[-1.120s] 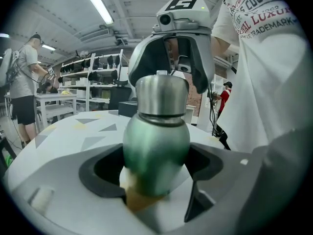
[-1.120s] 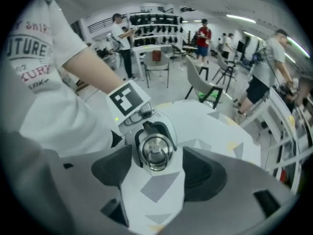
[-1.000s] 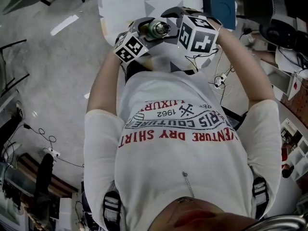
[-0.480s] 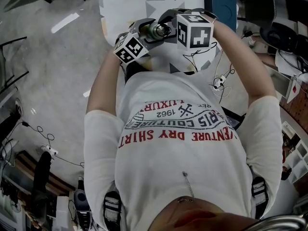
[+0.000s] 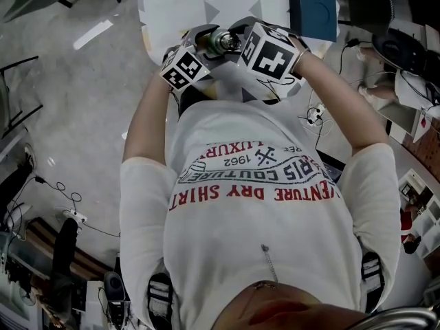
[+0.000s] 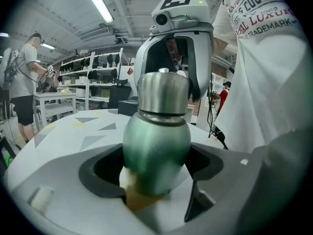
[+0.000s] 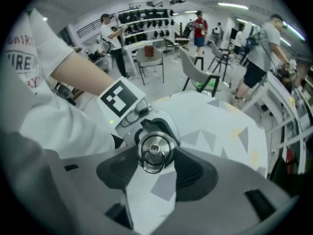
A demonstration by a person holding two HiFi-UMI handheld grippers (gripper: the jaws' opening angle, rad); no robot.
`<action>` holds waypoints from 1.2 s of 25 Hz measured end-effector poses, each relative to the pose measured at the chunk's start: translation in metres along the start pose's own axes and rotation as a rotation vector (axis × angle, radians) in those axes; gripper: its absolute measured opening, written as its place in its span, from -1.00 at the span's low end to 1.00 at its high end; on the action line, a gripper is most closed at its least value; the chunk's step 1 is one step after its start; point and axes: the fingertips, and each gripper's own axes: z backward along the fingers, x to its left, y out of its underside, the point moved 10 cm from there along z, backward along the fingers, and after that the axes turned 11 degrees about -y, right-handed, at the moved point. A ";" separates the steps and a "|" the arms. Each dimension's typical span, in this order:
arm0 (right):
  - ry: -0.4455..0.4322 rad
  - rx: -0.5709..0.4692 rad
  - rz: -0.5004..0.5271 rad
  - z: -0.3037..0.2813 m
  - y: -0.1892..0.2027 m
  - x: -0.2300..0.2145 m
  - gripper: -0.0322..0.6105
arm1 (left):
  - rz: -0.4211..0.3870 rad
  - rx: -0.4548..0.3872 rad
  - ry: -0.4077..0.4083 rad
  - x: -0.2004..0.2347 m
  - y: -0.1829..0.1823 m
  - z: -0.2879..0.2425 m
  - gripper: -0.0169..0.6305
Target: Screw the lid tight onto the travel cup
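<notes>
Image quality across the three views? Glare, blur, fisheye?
Head view: dim, flat light, the person's shirt fills most of it. Left gripper view: strong fisheye, dark corners, ceiling light blown out, travel cup blurred at its near end. Right gripper view: same fisheye, lid sharp, bright glints on it.

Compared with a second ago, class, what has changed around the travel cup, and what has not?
The right tongs have just been closing on the steel lid and rolled: their marker cube now sits tilted. The left tongs kept their grip on the green travel cup, held in place.
</notes>
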 end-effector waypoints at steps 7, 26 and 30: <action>0.086 -0.092 -0.269 -0.001 0.002 0.004 -0.16 | -0.002 0.000 -0.002 0.000 0.001 0.000 0.24; -0.092 0.125 0.483 0.012 0.004 0.002 0.03 | 0.004 0.011 -0.011 -0.001 0.001 0.000 0.24; -0.128 0.195 0.620 0.004 0.002 0.001 0.00 | -0.001 0.009 -0.011 -0.001 0.002 0.000 0.24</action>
